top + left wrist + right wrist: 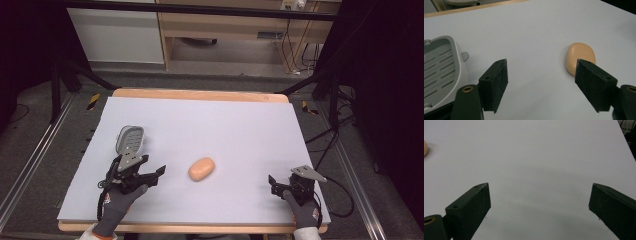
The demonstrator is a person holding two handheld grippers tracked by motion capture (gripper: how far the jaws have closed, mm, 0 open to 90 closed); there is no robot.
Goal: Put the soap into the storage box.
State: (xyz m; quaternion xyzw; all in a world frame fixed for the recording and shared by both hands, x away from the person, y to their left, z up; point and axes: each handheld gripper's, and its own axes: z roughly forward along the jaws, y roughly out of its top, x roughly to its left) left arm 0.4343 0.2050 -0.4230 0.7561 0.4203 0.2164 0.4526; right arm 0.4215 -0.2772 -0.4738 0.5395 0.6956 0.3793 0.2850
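Orange soap [201, 169] lies apparently just right of the open, empty left tongs [156, 176].

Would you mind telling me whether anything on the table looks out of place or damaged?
Nothing looks damaged or spilled. The one oddity: the orange soap bar lies bare on the white tabletop, apart from the grey slotted soap dish, which sits empty.

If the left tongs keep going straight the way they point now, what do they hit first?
Probably the soap bar: it lies just ahead of the open left tongs, slightly off toward one pad, with bare table between. Depth is uncertain.
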